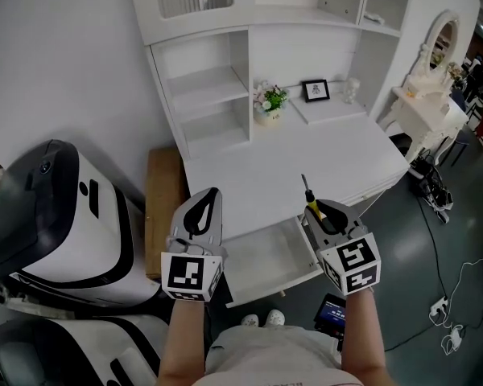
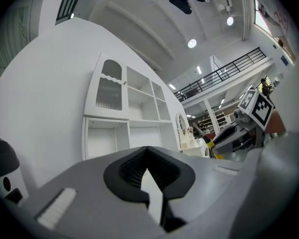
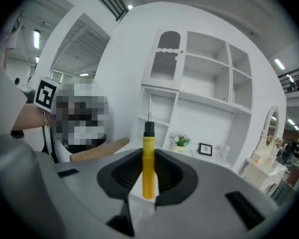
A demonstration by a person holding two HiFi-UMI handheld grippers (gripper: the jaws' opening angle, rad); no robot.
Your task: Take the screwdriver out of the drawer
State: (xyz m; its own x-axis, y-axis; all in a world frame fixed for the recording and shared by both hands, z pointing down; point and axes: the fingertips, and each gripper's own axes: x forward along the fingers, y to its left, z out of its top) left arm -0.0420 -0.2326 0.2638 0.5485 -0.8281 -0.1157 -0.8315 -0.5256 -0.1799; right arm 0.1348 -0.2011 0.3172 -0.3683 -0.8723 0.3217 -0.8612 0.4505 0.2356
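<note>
A screwdriver (image 1: 312, 206) with a yellow handle and thin metal shaft stands upright between the jaws of my right gripper (image 1: 322, 213), which is shut on its handle, above the right corner of the open white drawer (image 1: 267, 262). In the right gripper view the screwdriver (image 3: 148, 166) rises out of the right gripper (image 3: 148, 176), its black collar and shaft pointing up. My left gripper (image 1: 200, 215) hangs shut and empty over the drawer's left end. The left gripper view shows the left gripper (image 2: 148, 157) with pads together, and the right gripper (image 2: 228, 138) off to the side.
The drawer belongs to a white desk (image 1: 322, 155) with shelves; a flower pot (image 1: 270, 103) and a small picture frame (image 1: 315, 90) stand at its back. A white-and-black machine (image 1: 56, 215) and a cardboard box (image 1: 163, 191) stand left. A white dressing table (image 1: 423, 103) and floor cables (image 1: 451, 312) lie right.
</note>
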